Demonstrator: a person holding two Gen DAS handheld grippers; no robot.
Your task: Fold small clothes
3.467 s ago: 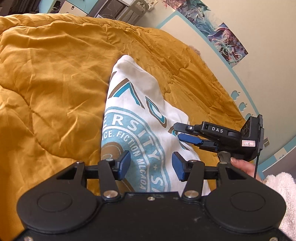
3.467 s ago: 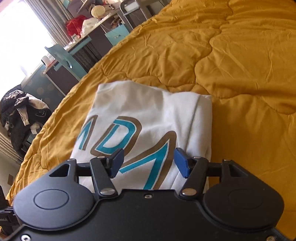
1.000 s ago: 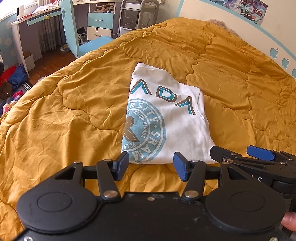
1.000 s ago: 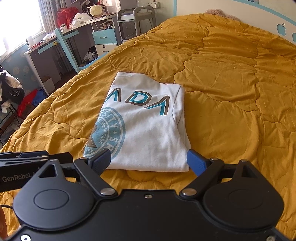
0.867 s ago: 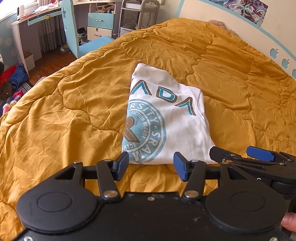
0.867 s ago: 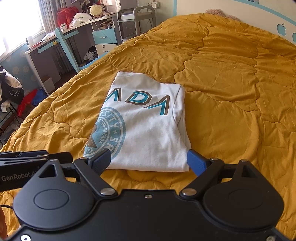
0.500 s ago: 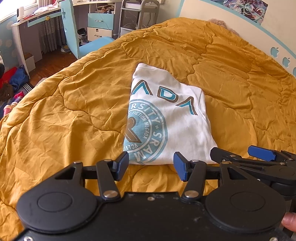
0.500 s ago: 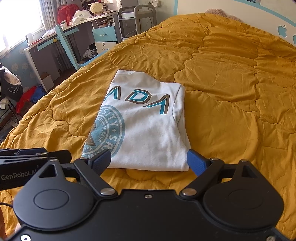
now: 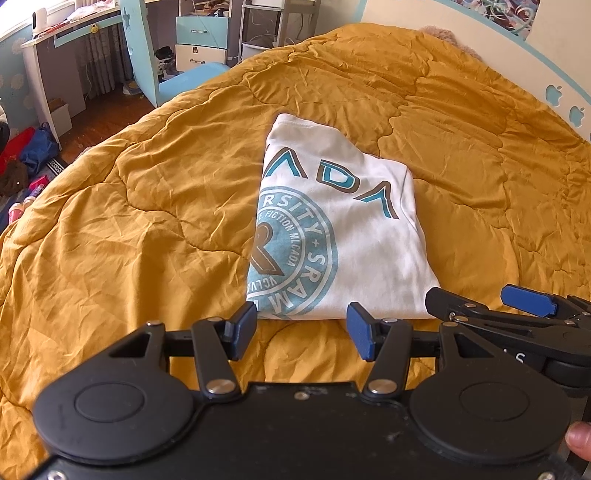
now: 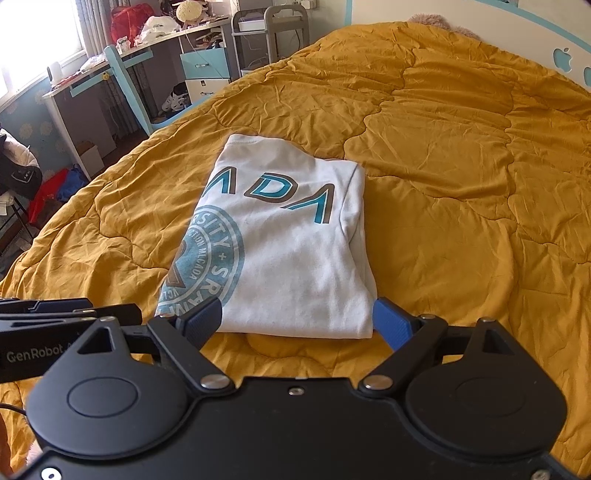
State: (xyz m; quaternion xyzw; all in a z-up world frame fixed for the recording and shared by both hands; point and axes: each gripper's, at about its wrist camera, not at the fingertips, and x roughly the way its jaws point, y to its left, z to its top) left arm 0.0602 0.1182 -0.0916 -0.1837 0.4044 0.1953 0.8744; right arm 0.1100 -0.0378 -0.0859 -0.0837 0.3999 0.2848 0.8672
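A white T-shirt [image 9: 354,236] with a teal round print lies folded into a rectangle on the mustard quilt [image 9: 129,229]; it also shows in the right wrist view [image 10: 295,251]. My left gripper [image 9: 301,330] is open and empty, held above the quilt just short of the shirt's near edge. My right gripper [image 10: 295,321] is open wide and empty, also just short of that edge. The right gripper shows at the right of the left wrist view [image 9: 517,317], and the left one at the left of the right wrist view [image 10: 66,314].
The quilt [image 10: 461,184] covers the whole bed. A white headboard [image 10: 517,33] runs along the far side. Off the left edge stand a desk [image 9: 66,62], a blue chair [image 10: 129,92], and clutter on the floor [image 9: 22,162].
Both grippers have pulled back from over the shirt to its near edge since 3.5 s ago, and the right one opened wider. In the last second they barely moved.
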